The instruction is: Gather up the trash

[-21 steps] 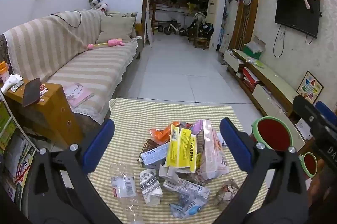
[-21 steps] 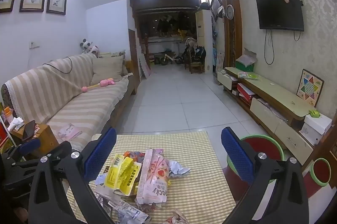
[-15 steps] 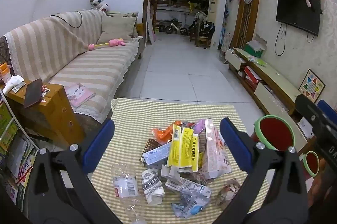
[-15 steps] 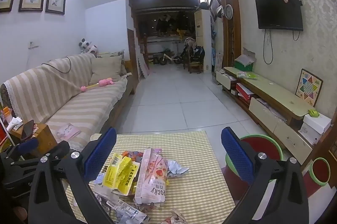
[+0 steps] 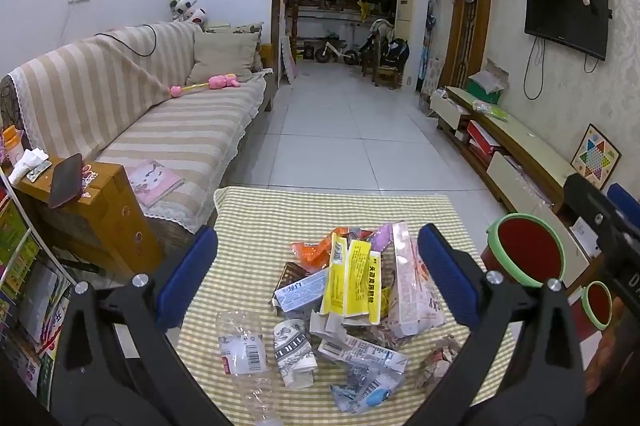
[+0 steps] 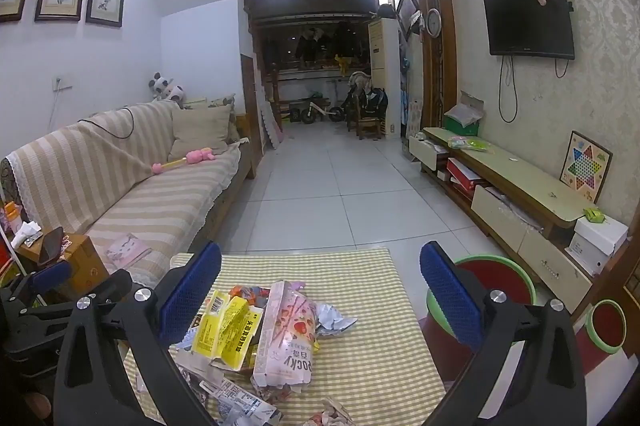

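A pile of trash lies on a checked yellow tablecloth (image 5: 256, 218): yellow wrappers (image 5: 356, 282), a pink Pocky box (image 5: 412, 290), an orange wrapper (image 5: 312, 250), a crushed clear bottle (image 5: 240, 346) and crumpled paper (image 5: 438, 360). My left gripper (image 5: 318, 278) is open and empty, held above the pile. My right gripper (image 6: 320, 300) is open and empty, above the Pocky box (image 6: 286, 338) and yellow wrappers (image 6: 226, 326). The left gripper (image 6: 48, 290) shows at the left of the right wrist view.
A large red bin with a green rim (image 5: 526, 254) stands right of the table, with a small one (image 5: 596, 304) beside it. A striped sofa (image 5: 160, 121) and a wooden side table (image 5: 96, 214) are on the left. A TV bench (image 6: 520, 185) runs along the right wall.
Both grippers have shifted slightly; the view has tilted a little upward. Both stay open and empty. The trash has not moved.
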A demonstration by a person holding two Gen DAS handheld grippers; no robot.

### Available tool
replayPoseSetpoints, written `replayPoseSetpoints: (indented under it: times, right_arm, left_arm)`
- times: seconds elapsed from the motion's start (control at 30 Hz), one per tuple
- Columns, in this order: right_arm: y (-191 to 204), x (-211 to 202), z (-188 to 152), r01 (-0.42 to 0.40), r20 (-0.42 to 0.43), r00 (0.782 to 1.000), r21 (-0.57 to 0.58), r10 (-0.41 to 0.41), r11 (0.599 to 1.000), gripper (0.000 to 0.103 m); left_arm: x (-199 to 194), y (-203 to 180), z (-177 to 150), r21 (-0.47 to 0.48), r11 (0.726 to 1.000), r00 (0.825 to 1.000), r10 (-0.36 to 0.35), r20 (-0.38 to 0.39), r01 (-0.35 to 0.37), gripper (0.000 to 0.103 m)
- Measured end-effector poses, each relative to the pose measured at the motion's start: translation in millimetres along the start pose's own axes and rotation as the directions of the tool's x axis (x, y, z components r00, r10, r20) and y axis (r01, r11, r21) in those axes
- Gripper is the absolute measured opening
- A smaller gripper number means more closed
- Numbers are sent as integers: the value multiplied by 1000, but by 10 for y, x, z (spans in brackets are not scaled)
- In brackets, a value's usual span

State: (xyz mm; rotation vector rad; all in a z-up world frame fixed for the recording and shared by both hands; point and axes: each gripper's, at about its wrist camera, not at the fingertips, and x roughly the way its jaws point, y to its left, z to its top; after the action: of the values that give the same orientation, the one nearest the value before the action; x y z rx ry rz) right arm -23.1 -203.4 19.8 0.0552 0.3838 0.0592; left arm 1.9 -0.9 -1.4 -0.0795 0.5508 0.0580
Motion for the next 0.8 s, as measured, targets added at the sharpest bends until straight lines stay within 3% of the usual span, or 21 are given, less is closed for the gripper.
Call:
replayPoseSetpoints:
  times: [0.8]
  right_arm:
    - [-46,-27,-6,-1,-2,1000,4,1,1000,96]
  left_arm:
    - [-12,-15,7,4,1000,1000,2,-2,-2,98]
